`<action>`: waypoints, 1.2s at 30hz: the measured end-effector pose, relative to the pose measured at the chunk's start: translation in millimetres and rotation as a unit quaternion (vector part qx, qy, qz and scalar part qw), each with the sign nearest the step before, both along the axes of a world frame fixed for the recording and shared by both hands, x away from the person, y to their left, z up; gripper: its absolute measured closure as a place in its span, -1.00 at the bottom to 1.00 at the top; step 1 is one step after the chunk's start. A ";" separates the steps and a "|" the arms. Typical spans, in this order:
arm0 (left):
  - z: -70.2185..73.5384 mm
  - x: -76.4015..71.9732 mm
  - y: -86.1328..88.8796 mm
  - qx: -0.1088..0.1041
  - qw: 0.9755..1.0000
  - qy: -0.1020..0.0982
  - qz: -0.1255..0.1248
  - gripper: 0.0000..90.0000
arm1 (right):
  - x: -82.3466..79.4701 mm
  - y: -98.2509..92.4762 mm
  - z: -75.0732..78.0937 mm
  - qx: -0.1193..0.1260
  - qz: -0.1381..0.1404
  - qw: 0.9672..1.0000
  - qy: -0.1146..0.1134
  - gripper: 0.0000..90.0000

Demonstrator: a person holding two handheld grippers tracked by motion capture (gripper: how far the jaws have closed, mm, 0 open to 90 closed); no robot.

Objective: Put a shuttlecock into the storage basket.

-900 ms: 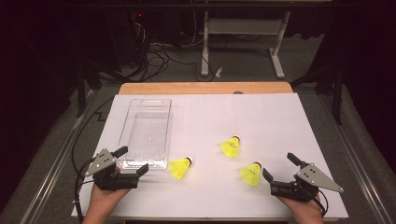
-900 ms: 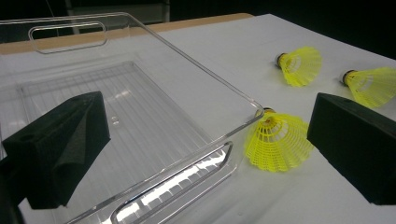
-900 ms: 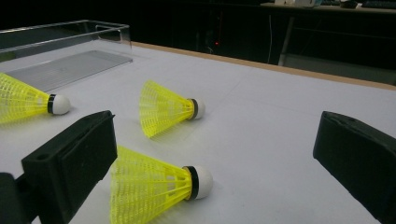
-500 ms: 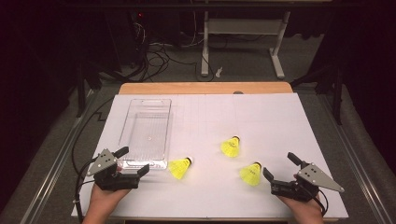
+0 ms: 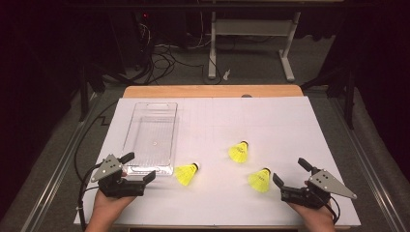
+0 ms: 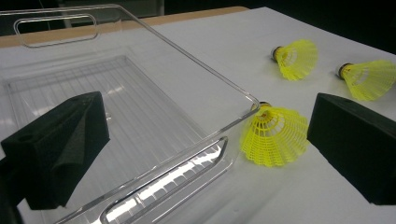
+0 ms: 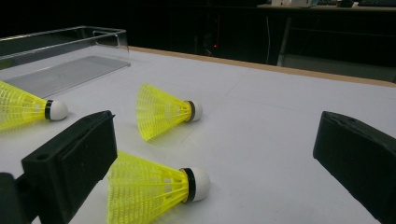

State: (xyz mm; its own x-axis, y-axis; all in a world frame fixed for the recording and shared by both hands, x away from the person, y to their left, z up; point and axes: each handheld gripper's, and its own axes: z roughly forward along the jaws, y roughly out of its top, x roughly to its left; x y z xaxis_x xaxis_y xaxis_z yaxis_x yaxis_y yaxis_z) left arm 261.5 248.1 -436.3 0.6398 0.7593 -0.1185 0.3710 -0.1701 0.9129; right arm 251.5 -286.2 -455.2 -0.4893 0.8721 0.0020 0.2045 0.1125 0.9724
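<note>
3 yellow shuttlecocks on the white table top (image 5: 270, 121), all lying on their sides, well apart from each other. Beside them, to the left, a clear plastic tray (image 5: 167, 126) with nothing in it, most likely there to take the shuttlecocks.

Left gripper (image 5: 136, 167) low at the near end of the tray, jaws wide, holding nothing. Nearest to it, the left shuttlecock (image 5: 186, 174), just beside the tray's near right corner, white cork tip pointing up and right. In the left gripper view, that same shuttlecock (image 6: 274, 135) close to the tray's corner, between the 2 black jaws but farther off, not touched.

Right gripper (image 5: 290, 171) low at the near right, jaws wide too, empty. Just in front of it, the right shuttlecock (image 5: 259, 179), lying with its skirt toward the left jaw, apart from it. In the right gripper view, this shuttlecock (image 7: 149, 189) close beside the left jaw, cork tip toward the open gap. Probably open this wide to close around the skirt.

Middle shuttlecock (image 5: 239, 152) farther back, out of reach of both for now.
</note>
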 end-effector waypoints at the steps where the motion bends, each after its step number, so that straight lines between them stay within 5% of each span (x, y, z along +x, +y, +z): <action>1: 0.0 0.1 0.3 0.001 1.000 0.000 0.000 -1.00 | -0.1 0.2 0.0 0.000 0.000 1.000 0.001 -0.99; 22: 3.3 0.1 14.3 0.013 0.999 0.002 0.036 -1.00 | 0.7 4.3 1.5 -0.010 0.011 1.000 0.007 -1.00; 31: 3.4 -2.0 45.4 -0.041 0.996 0.005 0.078 -1.00 | 0.0 6.2 2.7 -0.013 0.017 1.000 0.008 -1.00; 36: 5.2 -4.9 57.4 -0.049 0.995 -0.001 0.092 -0.99 | -0.4 7.6 2.8 -0.015 0.021 1.000 0.009 -1.00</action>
State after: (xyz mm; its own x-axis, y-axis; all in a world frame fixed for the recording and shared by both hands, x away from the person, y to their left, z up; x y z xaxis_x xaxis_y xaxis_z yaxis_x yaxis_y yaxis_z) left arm 256.7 305.5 -431.1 0.4919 0.8481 -0.1968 0.3859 -0.0098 0.9225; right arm 251.0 -278.6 -452.4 -0.5262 0.8502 -0.0155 0.2157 0.1511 0.9647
